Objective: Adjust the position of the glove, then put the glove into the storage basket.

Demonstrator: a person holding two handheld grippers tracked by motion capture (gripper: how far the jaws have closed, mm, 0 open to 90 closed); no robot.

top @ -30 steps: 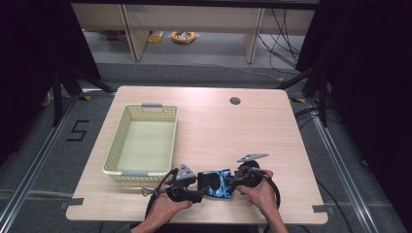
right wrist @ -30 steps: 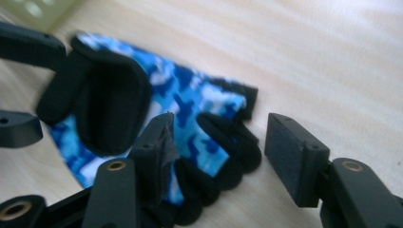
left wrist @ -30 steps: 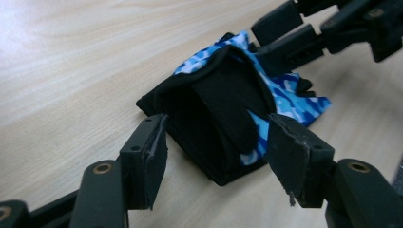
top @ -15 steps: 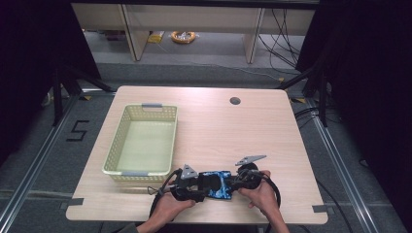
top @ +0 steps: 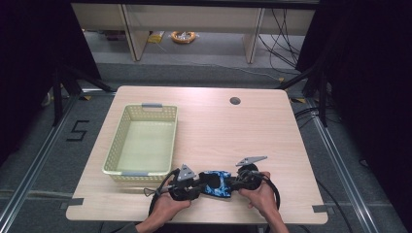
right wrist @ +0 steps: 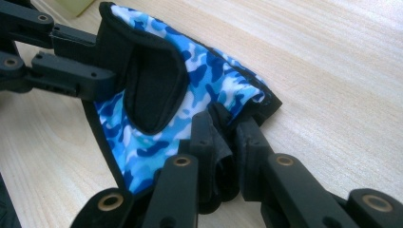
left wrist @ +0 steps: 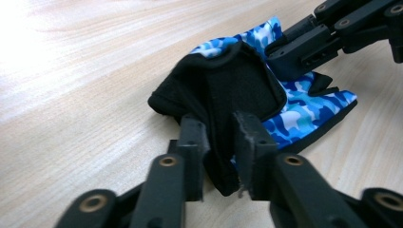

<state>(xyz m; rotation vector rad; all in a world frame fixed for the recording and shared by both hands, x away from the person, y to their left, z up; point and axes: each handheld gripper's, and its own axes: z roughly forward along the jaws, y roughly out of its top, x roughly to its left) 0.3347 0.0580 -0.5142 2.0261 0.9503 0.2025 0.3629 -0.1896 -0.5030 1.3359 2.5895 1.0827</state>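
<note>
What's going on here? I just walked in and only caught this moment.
A person at a wooden table holds a two-jaw gripper in each hand. Both grip a blue camouflage glove near the front edge. The left gripper has just closed on its black cuff end, and the right gripper has just closed on the opposite end. The glove lies on the table between them. A pale yellow basket stands empty to the left.
</note>
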